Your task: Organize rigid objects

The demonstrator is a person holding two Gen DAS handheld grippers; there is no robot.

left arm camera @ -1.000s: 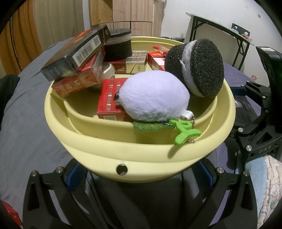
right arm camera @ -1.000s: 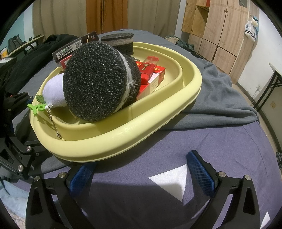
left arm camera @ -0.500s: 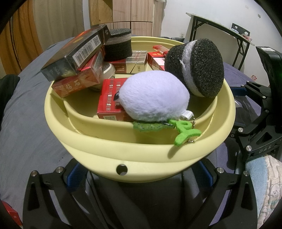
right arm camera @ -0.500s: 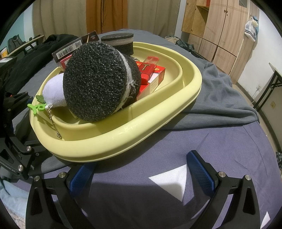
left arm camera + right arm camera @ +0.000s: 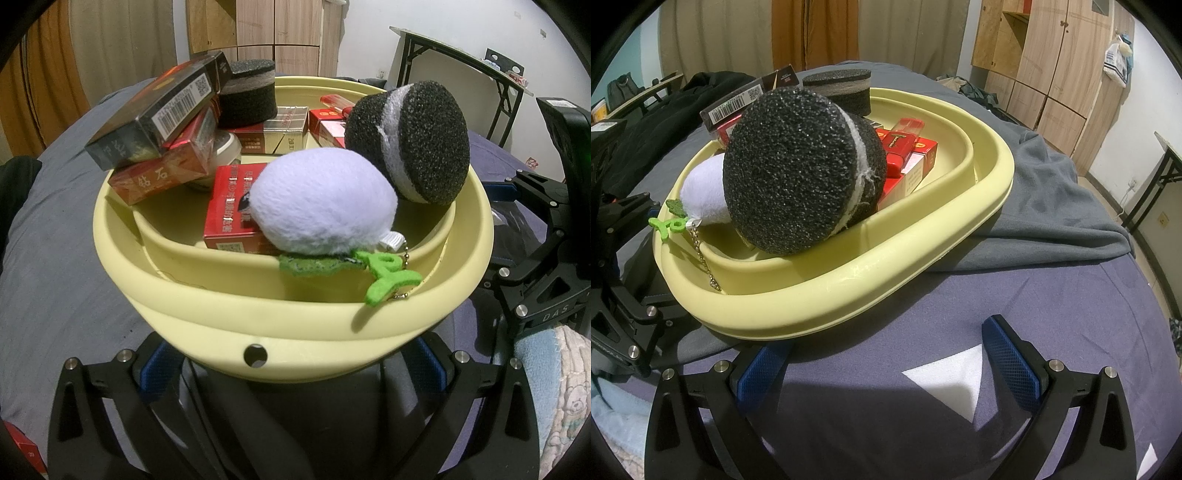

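A yellow tray (image 5: 295, 325) sits on the bed (image 5: 960, 302), heaped with rigid things: a dark box (image 5: 159, 118) stacked on red packs along its left edge, a black foam disc (image 5: 251, 92) at the far end, a second foam puck (image 5: 798, 184) leaning on the right rim, and a white plush keychain (image 5: 321, 203) lying over a red pack (image 5: 229, 206) near the front rim.

The left gripper (image 5: 291, 365) faces the tray's near end, fingers spread wide to either side of the rim, closing on nothing. The right gripper (image 5: 886, 358) hovers just off the tray's long side, also spread and empty, its blue pads (image 5: 1012, 354) above the bedcover.

I'd guess the next pick is the leaning puck. It looks ready to roll, so a steady squeeze across its flat faces would serve best, while the other gripper braces the tray's rim.
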